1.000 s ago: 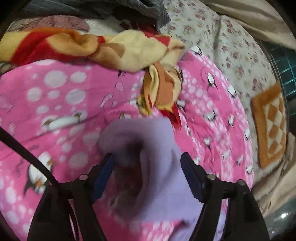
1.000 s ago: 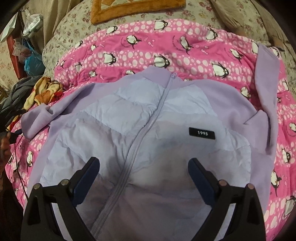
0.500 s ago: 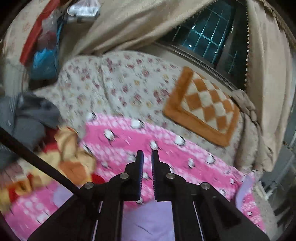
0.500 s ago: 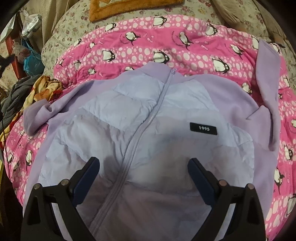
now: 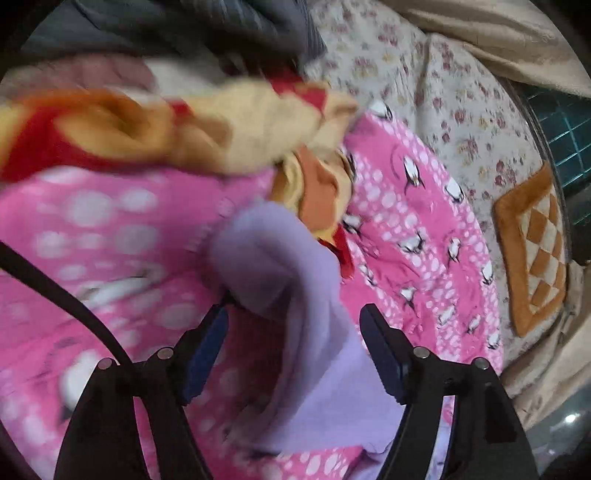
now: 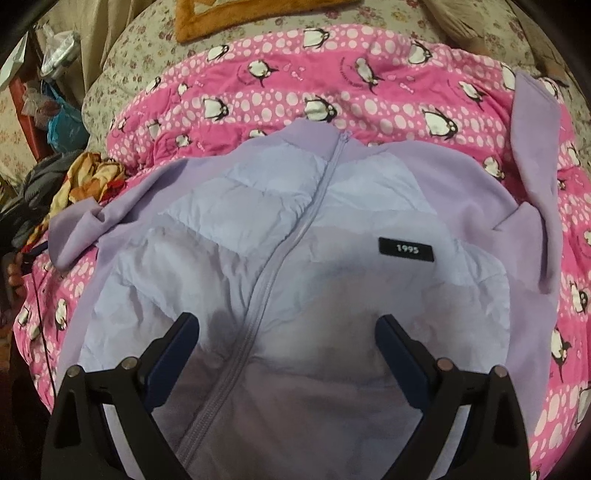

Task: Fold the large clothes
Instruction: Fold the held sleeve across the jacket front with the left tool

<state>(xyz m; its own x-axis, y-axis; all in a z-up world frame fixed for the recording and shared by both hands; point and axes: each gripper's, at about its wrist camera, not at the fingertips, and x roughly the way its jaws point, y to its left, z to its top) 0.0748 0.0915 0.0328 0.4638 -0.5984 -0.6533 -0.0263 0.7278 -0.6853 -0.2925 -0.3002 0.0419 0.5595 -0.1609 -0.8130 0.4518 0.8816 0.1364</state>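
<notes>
Your jacket (image 6: pixel 295 258) lies face up on the pink quilt (image 6: pixel 332 92), zipper (image 6: pixel 288 258) done up to the collar, a black "1995" patch (image 6: pixel 405 249) on the chest to the right of it. One sleeve (image 6: pixel 535 177) runs along the right side, bent back toward the far edge; the other sleeve (image 6: pixel 85 229) trails off left, its cuff bunched.

Your right gripper (image 6: pixel 288 336) hangs over the lower front of the jacket, both fingers spread wide, the zipper line running up between them and no cloth pinched.

Over on the left, your left gripper (image 5: pixel 293 325) has its jaws opening, and the lilac sleeve (image 5: pixel 295 295) sits between the fingers, draped and loose; the blue pads (image 5: pixel 207 350) are not pressing it. That view is smeared with motion on its left half.

Watch the clutter: one crumpled yellow-and-red cloth (image 5: pixel 184 129) lies just past the cuff, touching the quilt's far-left edge, with a grey garment (image 5: pixel 184 26) heaped behind it. A dark strap (image 5: pixel 62 291) crosses the left view's near corner. One orange checked cushion (image 5: pixel 532 251) rests on the floral cover (image 5: pixel 424 92) beyond the quilt, well apart from the jacket. Beige curtains (image 5: pixel 498 33) close the far side.

Count so far: one jacket, two sleeves, one quilt, one cushion.
</notes>
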